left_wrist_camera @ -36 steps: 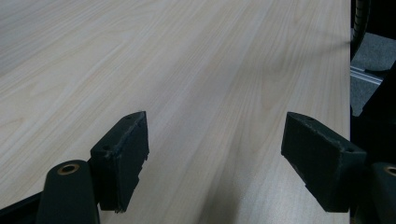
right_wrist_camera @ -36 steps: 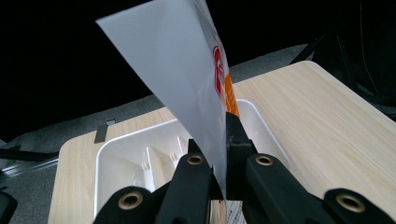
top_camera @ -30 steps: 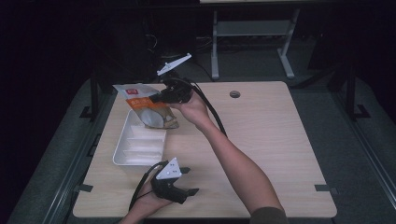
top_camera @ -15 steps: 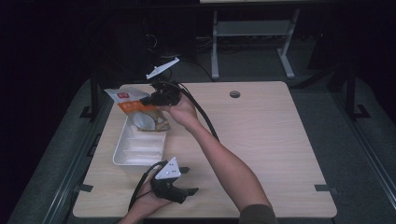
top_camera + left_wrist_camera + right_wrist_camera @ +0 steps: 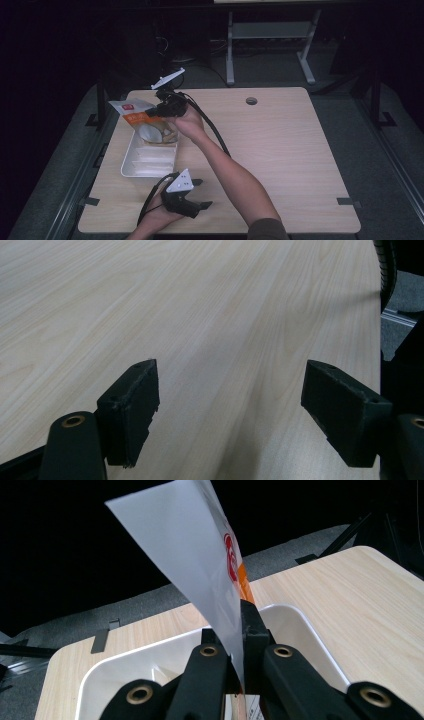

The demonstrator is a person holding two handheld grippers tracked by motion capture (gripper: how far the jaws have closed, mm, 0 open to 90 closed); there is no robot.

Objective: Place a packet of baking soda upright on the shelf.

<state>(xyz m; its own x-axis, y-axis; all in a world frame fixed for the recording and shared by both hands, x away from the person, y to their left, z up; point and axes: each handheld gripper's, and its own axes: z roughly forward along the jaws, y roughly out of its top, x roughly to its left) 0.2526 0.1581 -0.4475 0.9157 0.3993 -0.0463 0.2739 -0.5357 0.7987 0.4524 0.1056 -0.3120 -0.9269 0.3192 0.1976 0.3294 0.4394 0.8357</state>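
A white and orange snack bag hangs over the far end of a white tray at the table's left. My right gripper is shut on the bag's upper edge. In the right gripper view the jaws pinch the bag's white sheet right above the tray's rim, with my right gripper closed tight. My left gripper rests near the front edge, open and holding nothing. In the left gripper view my left gripper spreads wide over bare wood.
The light wooden table has a round cable hole near its far edge. A black cable trails from the right gripper along the forearm. A metal stand sits on the dark floor behind the table.
The right gripper has carried the bag leftward and a little lower, over the tray's far end. The left gripper has stayed put, open.
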